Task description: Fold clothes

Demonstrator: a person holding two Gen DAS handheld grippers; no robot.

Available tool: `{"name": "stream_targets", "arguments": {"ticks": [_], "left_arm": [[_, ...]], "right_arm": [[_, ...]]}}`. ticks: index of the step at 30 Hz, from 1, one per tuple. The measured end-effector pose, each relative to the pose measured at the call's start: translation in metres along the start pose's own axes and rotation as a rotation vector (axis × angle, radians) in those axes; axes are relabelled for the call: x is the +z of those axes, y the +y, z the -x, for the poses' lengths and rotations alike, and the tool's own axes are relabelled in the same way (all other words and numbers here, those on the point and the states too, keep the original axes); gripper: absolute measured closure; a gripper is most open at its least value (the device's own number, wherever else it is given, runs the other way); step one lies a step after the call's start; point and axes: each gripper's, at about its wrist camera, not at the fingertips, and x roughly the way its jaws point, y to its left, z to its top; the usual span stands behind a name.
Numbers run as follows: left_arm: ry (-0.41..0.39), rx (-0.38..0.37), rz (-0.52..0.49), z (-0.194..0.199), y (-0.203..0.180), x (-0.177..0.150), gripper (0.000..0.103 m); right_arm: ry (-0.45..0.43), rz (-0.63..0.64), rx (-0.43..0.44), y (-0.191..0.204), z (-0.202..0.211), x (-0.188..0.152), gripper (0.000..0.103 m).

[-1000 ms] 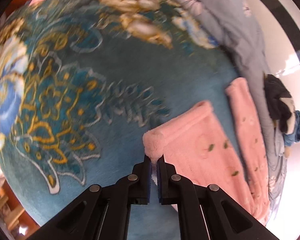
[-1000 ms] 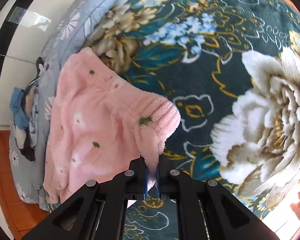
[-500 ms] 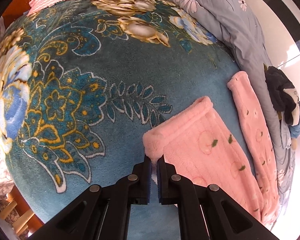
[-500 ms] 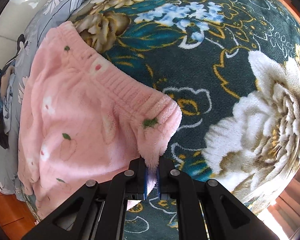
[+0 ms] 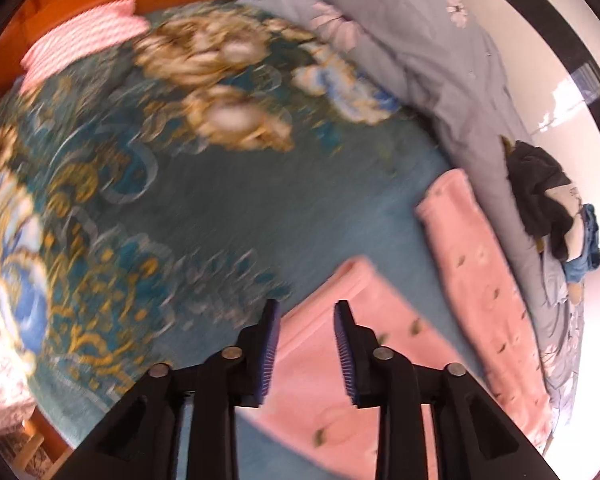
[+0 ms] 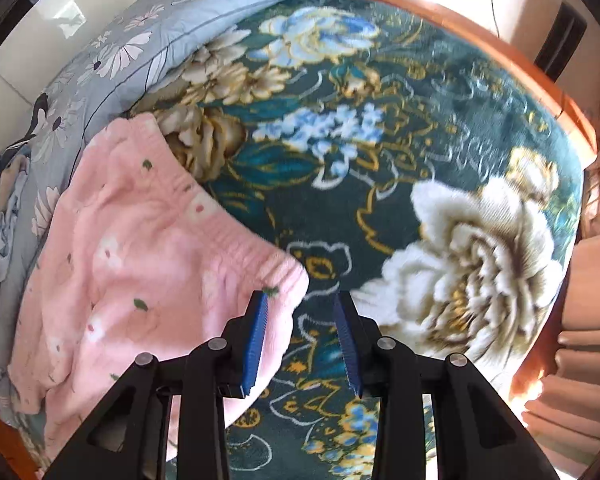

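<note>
Pink fleece trousers [image 5: 332,364] lie flat on the floral blanket [image 5: 204,208] of the bed. Left claw [image 5: 306,312]: jaws wide apart, gripping nothing, one trouser leg directly beneath and between them. Right claw [image 6: 300,304]: jaws wide apart, empty, waistband corner [image 6: 288,276] just ahead of its left finger.

Pink fleece trousers [image 6: 132,248] show small green leaves and pale blossoms. Under them, a teal blanket [image 6: 400,128] carries cream, gold and blue flowers. Beside the blanket, a grey-blue quilt [image 6: 112,60] has white daisies. Blurred, perhaps striped: pink-and-white cloth [image 5: 80,44] at the blanket's far edge.
</note>
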Motion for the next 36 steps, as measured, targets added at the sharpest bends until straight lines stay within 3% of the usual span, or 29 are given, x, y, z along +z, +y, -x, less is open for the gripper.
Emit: {"name": "stream_targets", "arguments": {"ticks": [3, 6, 9, 13, 15, 25, 33, 36], "left_arm": [[0.007, -0.034, -0.077, -0.022, -0.044, 0.023, 0.053], [0.027, -0.016, -0.186, -0.057, -0.092, 0.046, 0.051], [0.045, 0.021, -0.262, -0.086, -0.124, 0.063, 0.051], [0.066, 0.068, -0.251, -0.11, -0.137, 0.067, 0.048], [0.084, 0.047, -0.24, -0.116, -0.135, 0.063, 0.048], [0.087, -0.051, -0.241, -0.134, -0.158, 0.111, 0.038], [0.155, -0.078, -0.258, -0.196, -0.191, 0.153, 0.037], [0.181, -0.129, -0.23, -0.211, -0.194, 0.161, 0.037]], "right_arm": [[-0.065, 0.161, 0.086, 0.065, 0.005, 0.024, 0.067], [-0.017, 0.39, 0.217, 0.164, -0.011, 0.03, 0.067], [0.019, 0.622, 0.306, 0.263, -0.033, 0.011, 0.062], [0.041, 0.829, 0.351, 0.367, -0.073, -0.013, 0.062], [0.023, 0.883, 0.365, 0.404, -0.082, -0.024, 0.062], [0.107, 1.179, 0.3, 0.493, -0.107, -0.039, 0.06], [0.15, 1.339, 0.195, 0.518, -0.123, -0.057, 0.06], [0.172, 1.375, 0.162, 0.526, -0.131, -0.061, 0.06]]}}
